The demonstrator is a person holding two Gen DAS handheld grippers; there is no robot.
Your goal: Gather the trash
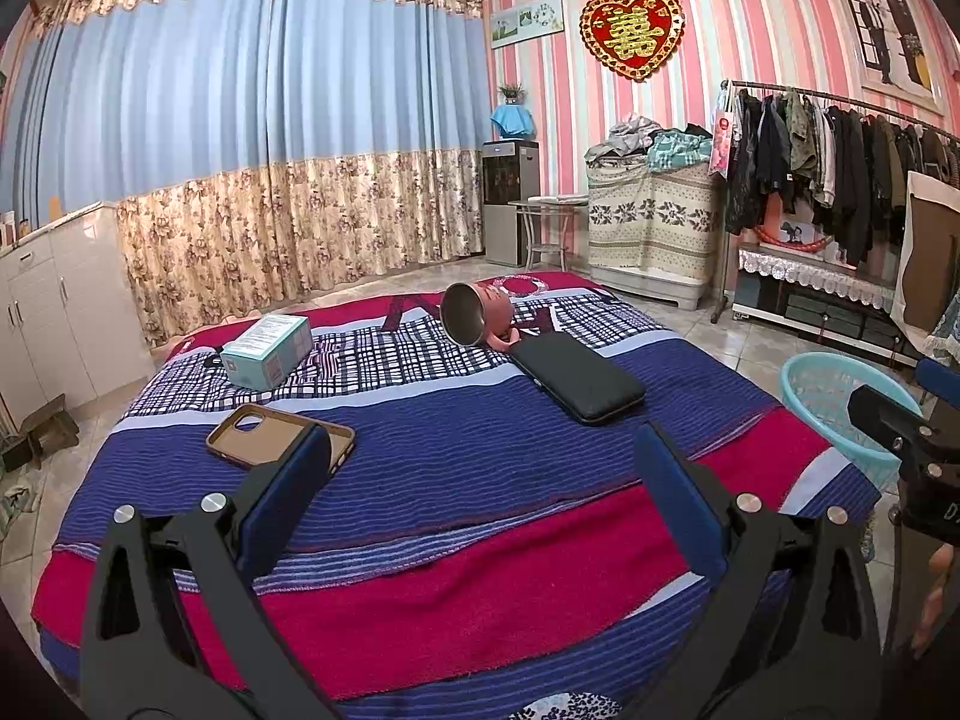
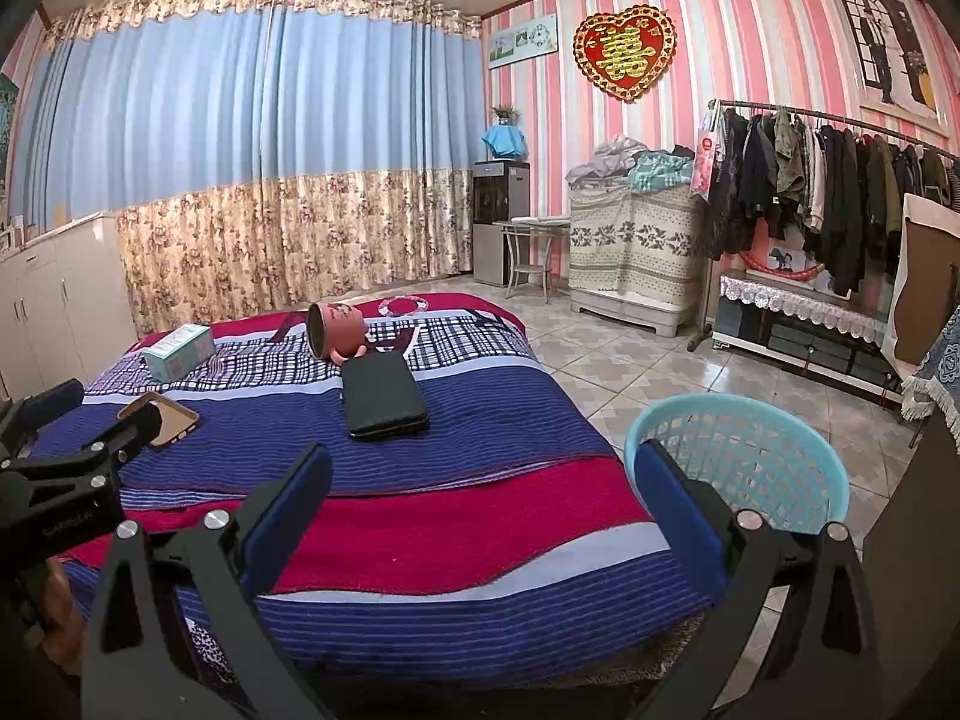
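On the striped red and blue bed cover lie a pale teal carton, a brown phone case, a pink cup on its side and a flat black pouch. A light blue plastic basket stands on the floor right of the bed. My left gripper hovers open over the bed's near part, nothing between its fingers. My right gripper is open too, above the bed's near right corner beside the basket.
White cabinets line the left wall under curtains. A clothes rack, a covered chest, a small round table and a water dispenser stand along the striped right wall. Tiled floor runs right of the bed.
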